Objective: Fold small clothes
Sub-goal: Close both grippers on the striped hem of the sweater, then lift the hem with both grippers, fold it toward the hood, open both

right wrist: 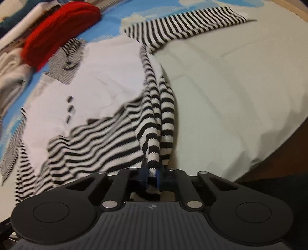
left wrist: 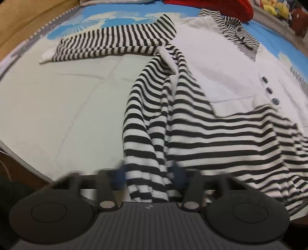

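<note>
A small black-and-white striped top (left wrist: pixel 221 130) with a white front panel, dark buttons (left wrist: pixel 268 90) and a striped collar (left wrist: pixel 234 32) lies spread on the bed. One striped sleeve (left wrist: pixel 107 42) stretches out to the left. My left gripper (left wrist: pixel 148 173) is shut on a bunched fold of the top's lower edge, which fills the gap between its blurred fingers. In the right wrist view the same top (right wrist: pixel 96 138) hangs in folds up from my right gripper (right wrist: pixel 153 173), which is shut tight on a narrow roll of the striped hem. The other sleeve (right wrist: pixel 182 25) lies at the far right.
The pale green and blue bed sheet (left wrist: pixel 67 107) (right wrist: pixel 231 77) is bare beside the top. A red garment (left wrist: pixel 221 7) (right wrist: pixel 57 38) lies beyond the collar. Folded clothes (right wrist: pixel 11 73) are piled at the far left. Yellow plush toys (left wrist: pixel 273 7) sit behind the bed.
</note>
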`<state>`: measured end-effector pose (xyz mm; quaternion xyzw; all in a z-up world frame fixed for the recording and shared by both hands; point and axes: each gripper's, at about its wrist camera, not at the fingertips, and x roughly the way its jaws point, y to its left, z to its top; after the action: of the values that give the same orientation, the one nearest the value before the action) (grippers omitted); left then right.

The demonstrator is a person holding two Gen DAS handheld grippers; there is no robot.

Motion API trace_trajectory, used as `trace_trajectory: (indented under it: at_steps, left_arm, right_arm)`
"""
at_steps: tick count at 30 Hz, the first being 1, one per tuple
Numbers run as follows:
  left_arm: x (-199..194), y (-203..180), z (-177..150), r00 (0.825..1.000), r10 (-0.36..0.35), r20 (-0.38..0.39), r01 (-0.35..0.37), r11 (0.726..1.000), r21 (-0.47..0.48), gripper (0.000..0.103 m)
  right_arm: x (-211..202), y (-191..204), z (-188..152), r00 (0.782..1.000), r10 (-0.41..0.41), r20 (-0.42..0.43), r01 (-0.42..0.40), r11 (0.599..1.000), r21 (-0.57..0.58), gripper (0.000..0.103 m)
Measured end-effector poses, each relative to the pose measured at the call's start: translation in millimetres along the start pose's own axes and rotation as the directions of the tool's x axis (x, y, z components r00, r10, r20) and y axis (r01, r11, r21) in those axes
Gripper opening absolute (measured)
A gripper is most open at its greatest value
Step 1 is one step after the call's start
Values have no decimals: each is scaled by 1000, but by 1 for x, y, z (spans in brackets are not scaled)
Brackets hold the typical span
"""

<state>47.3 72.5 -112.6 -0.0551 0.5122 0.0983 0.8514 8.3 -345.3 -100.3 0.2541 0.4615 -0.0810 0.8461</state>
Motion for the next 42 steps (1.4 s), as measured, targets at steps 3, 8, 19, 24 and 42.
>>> trace_trajectory:
  at_steps: [3,8,19,24,42]
  left_arm:
    - [-10,8,3,997,58,44,-56,998,-32,7]
    - [-6,24,7,1000,15,-12,-16,992,-122,13]
    - [-10,13,7,1000,-10,28,13,994,-107,43]
    - [-9,7,6,999,-23,31,25,997,-76,59]
    - [-16,13,10,997,51,57,-44,994,-104,63]
  right_arm:
    - [-35,7,4,989,98,112,-90,993,-74,4]
    - [-45,0,-2,991,-4,132,23,990,-140,33]
    - [0,-18,-4,999,45,-7,-44,998,38,41]
    - [19,6,-6,999,38,-25,-39,998,-45,41]
    - [-18,-22,-6,992,-125,-25,125,992,-10,8]
